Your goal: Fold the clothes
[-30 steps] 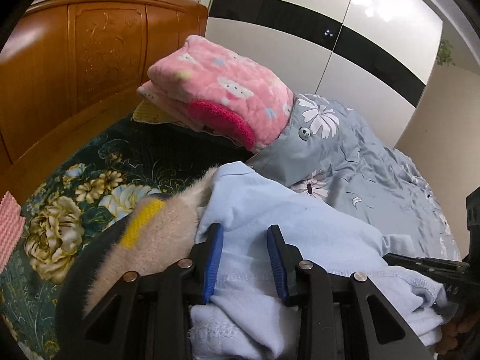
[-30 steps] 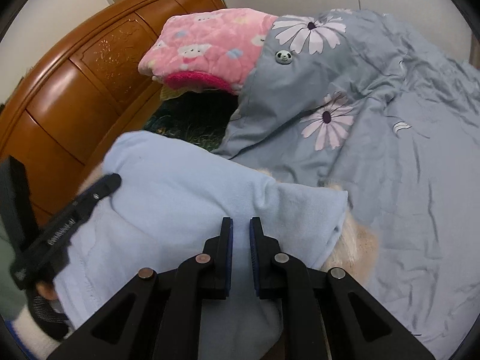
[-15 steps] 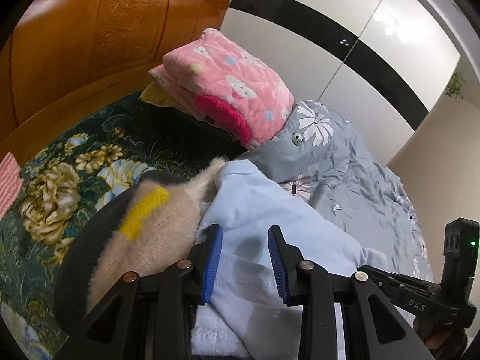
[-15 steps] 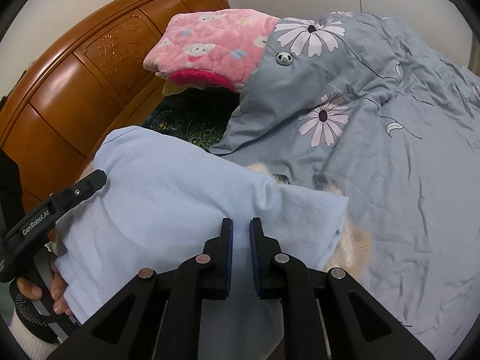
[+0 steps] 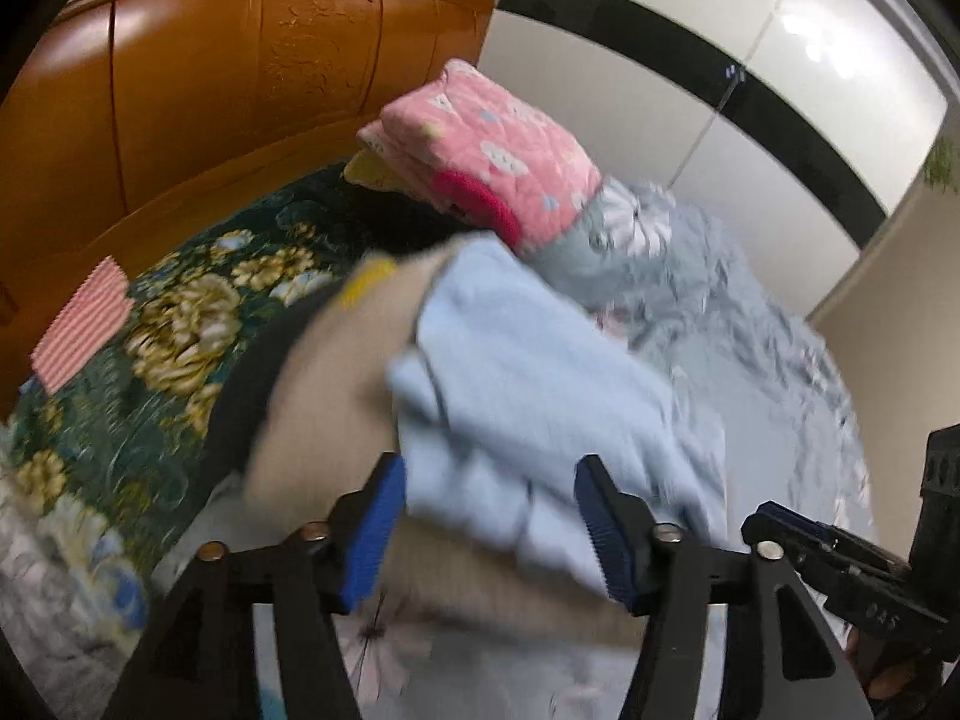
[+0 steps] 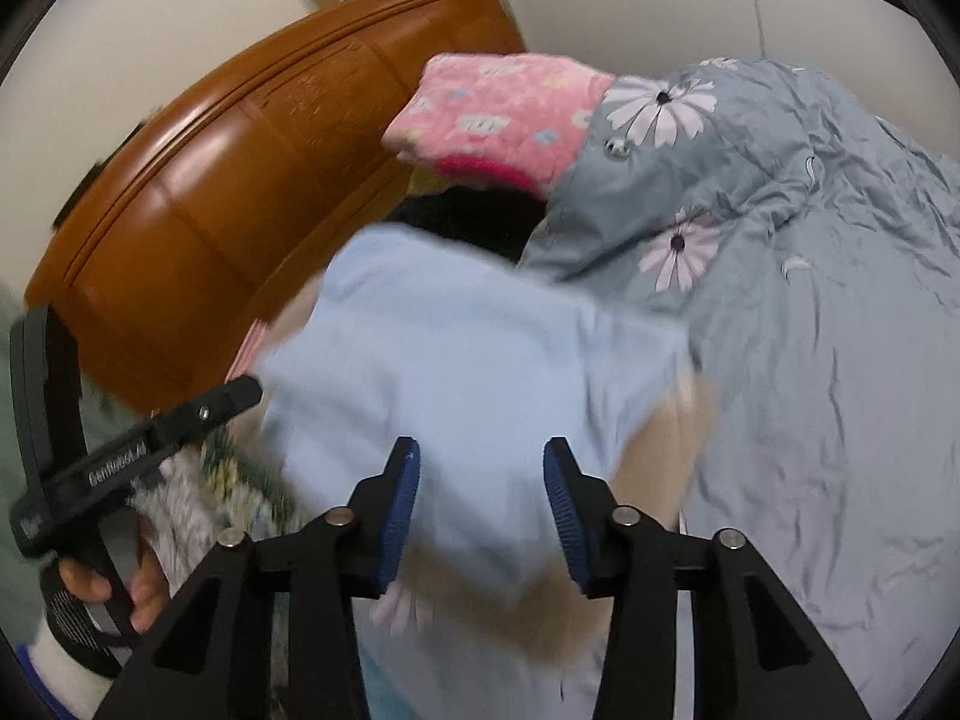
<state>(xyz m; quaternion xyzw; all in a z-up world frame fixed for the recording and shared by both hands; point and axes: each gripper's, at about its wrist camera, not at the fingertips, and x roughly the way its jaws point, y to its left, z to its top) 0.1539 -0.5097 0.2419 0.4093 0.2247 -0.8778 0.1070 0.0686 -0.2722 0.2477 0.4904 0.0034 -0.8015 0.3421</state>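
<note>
A folded light blue garment (image 5: 528,372) (image 6: 468,372) lies on top of a beige fuzzy garment (image 5: 336,396) (image 6: 660,450) on the bed. My left gripper (image 5: 489,531) hovers just short of the blue cloth, its jaws opening, and the blue pads (image 5: 375,528) stand apart from the fabric. My right gripper (image 6: 480,516) is also opening, with the cloth seen beyond the gap and not pressed by the pads (image 6: 561,516). Each view shows the other gripper at its edge: the right one (image 5: 840,558), the left one (image 6: 126,456) in a hand (image 6: 120,588). Both views are motion-blurred.
A folded pink quilted blanket (image 5: 480,138) sits at the head of the bed against the wooden headboard (image 5: 210,90). A grey daisy-print duvet (image 6: 810,300) covers the right side, a dark green floral bedspread (image 5: 150,360) the left, with a red-striped cloth (image 5: 81,324) on it.
Both grippers have opened and let go of the light blue garment. Both have drawn back and risen, so the garment pile looks farther away.
</note>
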